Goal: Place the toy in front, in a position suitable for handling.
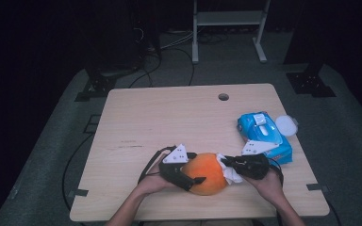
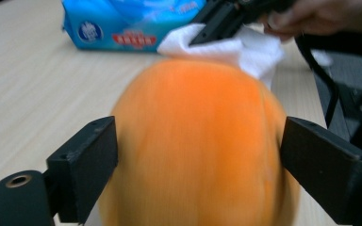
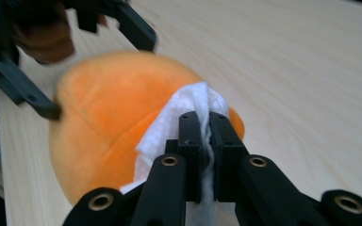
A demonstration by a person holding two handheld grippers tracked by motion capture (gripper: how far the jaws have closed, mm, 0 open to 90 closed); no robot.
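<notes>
orange plush ball [image 1: 207, 173] sits on the near edge of a pale wooden table [image 1: 169, 117], in a dark room with grey floor and cables behind. it is round, soft and fuzzy, with a faint seam. the left gripper [image 1: 188, 175] has its jaws spread wide on either side of the ball; whether the pads press it i cannot tell. the right gripper [image 1: 227, 162] is clamped on a white wipe [image 3: 188, 106] laid against the ball. a blue wipes pack [image 1: 264, 134] lies just beyond.
</notes>
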